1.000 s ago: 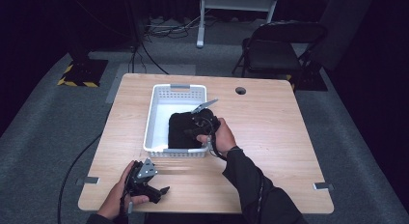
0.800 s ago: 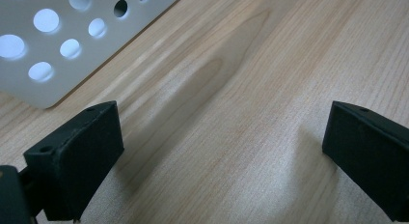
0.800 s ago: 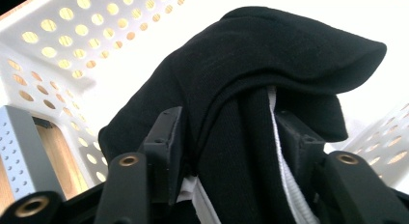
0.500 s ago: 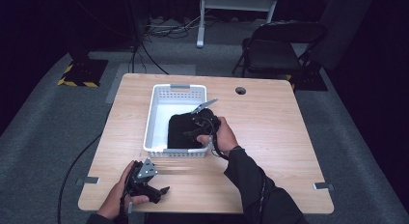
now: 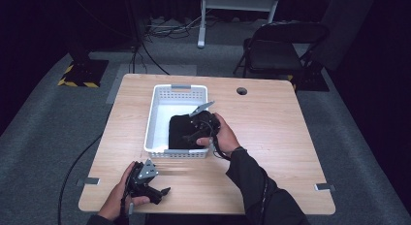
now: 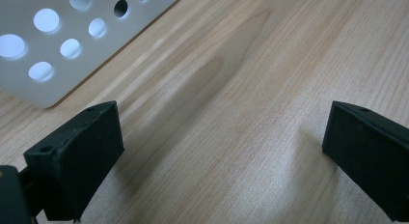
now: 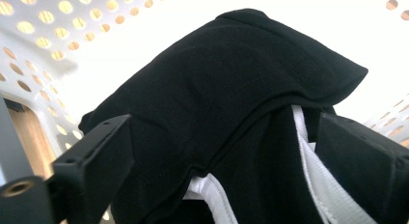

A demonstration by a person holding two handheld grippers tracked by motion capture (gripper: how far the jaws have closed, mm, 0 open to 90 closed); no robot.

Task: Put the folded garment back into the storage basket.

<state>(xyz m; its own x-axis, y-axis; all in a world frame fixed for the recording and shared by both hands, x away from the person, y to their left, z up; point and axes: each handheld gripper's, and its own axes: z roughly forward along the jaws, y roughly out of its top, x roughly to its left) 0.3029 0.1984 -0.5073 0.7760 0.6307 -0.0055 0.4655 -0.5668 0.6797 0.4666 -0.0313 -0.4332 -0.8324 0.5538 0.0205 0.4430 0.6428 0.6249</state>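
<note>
Right gripper view: my right claw (image 7: 212, 171) gapes around the folded black garment (image 7: 226, 84) in the white basket (image 5: 157, 111), so I judge closing comes next; my left claw (image 6: 217, 156) idles open over the surface (image 6: 270, 64).

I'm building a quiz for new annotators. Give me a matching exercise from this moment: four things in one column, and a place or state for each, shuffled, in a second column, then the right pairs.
Things
1. left tool
2. right tool
3. black cloth
4. chair

Places or states
A. lies in the white basket
B. stands on the floor beyond the table
C. open, low over bare wood near the table's front edge
D. open, jaws either side of the cloth inside the basket

Pairs: 1-C, 2-D, 3-A, 4-B
</note>
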